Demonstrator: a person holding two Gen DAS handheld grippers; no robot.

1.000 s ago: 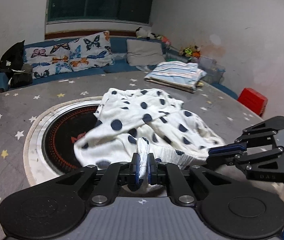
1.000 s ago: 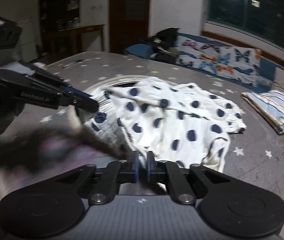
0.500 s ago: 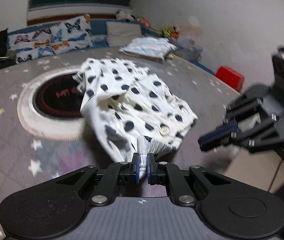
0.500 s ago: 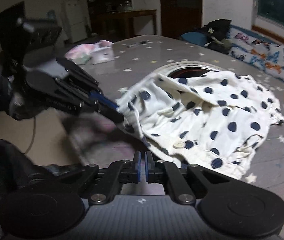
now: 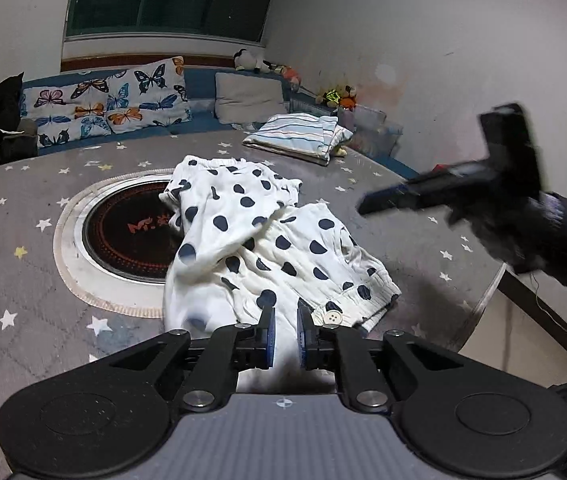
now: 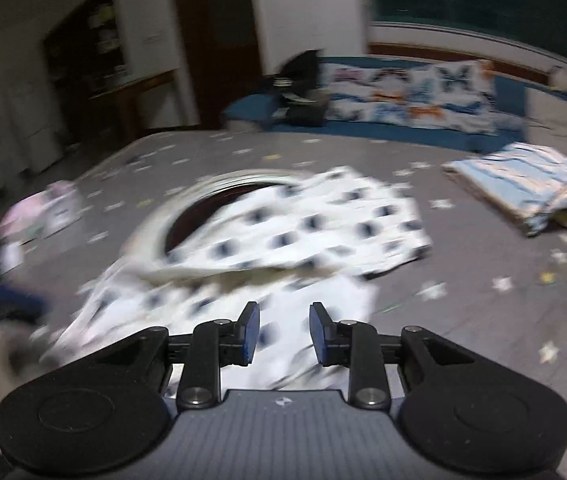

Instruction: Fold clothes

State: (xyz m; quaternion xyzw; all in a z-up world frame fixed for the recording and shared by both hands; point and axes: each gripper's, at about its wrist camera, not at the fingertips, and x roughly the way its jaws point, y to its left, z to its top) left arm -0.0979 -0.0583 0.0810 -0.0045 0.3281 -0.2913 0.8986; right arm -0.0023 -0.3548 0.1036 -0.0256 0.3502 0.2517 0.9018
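Black round inset sits at left in the grey star-print counter. White polka-dot garment lies crumpled just right of it, one edge overlapping the inset's rim, button near the front hem. Left hand-held gripper: pads slightly apart, white cloth between them. Right hand-held gripper: fingers spread wide over the garment's near edge, view blurred. Folded striped cloth lies far right.

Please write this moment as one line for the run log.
task: fold clothes | polka-dot garment: crumpled on table | left tongs: narrow gap, fabric between, grip unclear | right tongs: open, above it, blurred
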